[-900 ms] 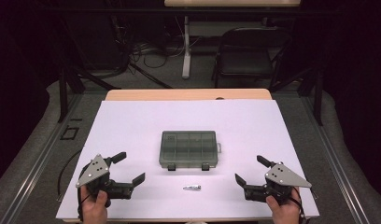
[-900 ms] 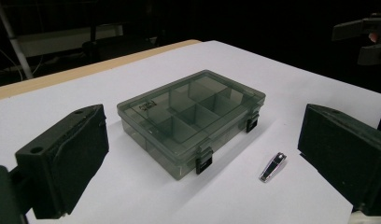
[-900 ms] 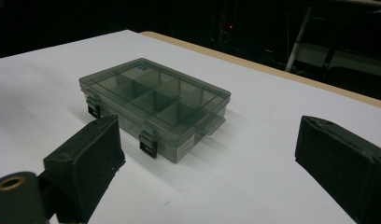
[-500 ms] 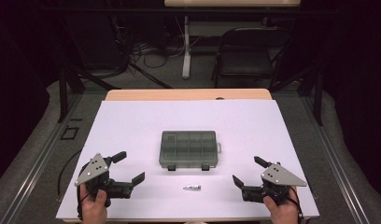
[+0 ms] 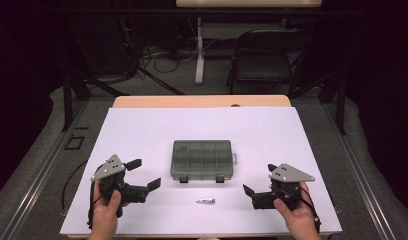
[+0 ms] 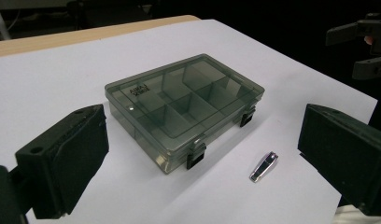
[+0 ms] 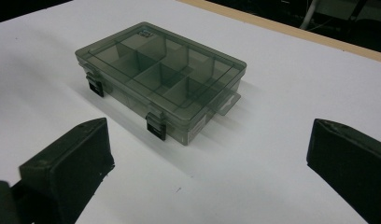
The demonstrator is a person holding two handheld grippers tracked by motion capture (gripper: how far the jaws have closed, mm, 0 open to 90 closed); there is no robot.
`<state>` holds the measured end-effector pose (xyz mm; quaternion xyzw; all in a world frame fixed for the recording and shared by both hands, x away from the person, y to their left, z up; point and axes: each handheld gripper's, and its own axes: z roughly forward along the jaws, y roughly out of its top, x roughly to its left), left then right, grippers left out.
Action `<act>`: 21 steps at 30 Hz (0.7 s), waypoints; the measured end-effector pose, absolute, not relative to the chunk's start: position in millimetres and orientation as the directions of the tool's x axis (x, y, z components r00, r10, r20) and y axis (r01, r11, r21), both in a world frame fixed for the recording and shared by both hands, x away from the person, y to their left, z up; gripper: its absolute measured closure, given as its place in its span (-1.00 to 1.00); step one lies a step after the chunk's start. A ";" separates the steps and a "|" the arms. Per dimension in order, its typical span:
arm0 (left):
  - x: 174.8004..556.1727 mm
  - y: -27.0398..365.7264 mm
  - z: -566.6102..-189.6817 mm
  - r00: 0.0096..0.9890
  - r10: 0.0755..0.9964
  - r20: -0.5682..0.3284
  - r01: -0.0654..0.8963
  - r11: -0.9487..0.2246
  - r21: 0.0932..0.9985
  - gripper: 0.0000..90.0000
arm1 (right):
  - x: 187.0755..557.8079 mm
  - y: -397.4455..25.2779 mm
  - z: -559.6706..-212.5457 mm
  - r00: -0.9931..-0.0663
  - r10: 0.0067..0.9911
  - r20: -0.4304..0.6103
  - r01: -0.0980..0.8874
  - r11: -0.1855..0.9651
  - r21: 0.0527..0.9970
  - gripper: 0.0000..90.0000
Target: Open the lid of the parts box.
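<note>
A smoky clear compartment box [image 5: 202, 160] with its lid down and two black latches lies mid-table; it also shows as the box [image 6: 184, 109] and the box [image 7: 163, 77] in the two gripper views. A small silver metal piece [image 5: 205, 201] lies in front of it, seen as the piece [image 6: 264, 166] near the box's latch side. My left gripper [image 5: 144, 174] rests open at the front left, jaws toward the box. At the front right my right gripper [image 5: 260, 180] stands open, nothing between its jaws.
The white table sheet [image 5: 142, 130] covers the table, whose wooden far edge [image 5: 202, 101] shows behind it. A chair [image 5: 264, 65] and a table leg [image 5: 199, 50] stand on the floor beyond. The right gripper's jaws [image 6: 366, 46] show far off in the left gripper view.
My right gripper has shifted slightly left and toward the front edge. The left gripper, the box and the metal piece stay where they were.
</note>
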<state>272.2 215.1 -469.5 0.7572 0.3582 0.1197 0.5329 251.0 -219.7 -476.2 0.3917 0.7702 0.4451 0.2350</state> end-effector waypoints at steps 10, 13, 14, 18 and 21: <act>295.8 204.2 -461.1 0.667 0.706 -0.240 0.487 -0.169 0.857 -0.96 | 270.9 -213.6 -472.4 -0.531 0.847 0.036 0.479 0.264 0.837 -1.00; 299.8 200.6 -458.5 0.659 0.723 -0.208 0.486 -0.198 0.851 -0.96 | 273.4 -208.1 -471.1 -0.554 0.832 0.019 0.473 0.296 0.830 -1.00; 301.2 199.3 -457.7 0.650 0.733 -0.200 0.490 -0.203 0.848 -0.95 | 273.9 -206.0 -471.0 -0.566 0.824 0.012 0.473 0.313 0.823 -1.00; 305.0 193.3 -455.7 0.647 0.738 -0.188 0.481 -0.205 0.852 -0.72 | 277.9 -196.4 -471.6 -0.576 0.818 -0.002 0.467 0.331 0.820 -0.84; 310.1 188.7 -454.5 0.646 0.737 -0.200 0.496 -0.206 0.843 -0.66 | 281.1 -189.3 -469.7 -0.583 0.812 -0.023 0.452 0.347 0.822 -0.68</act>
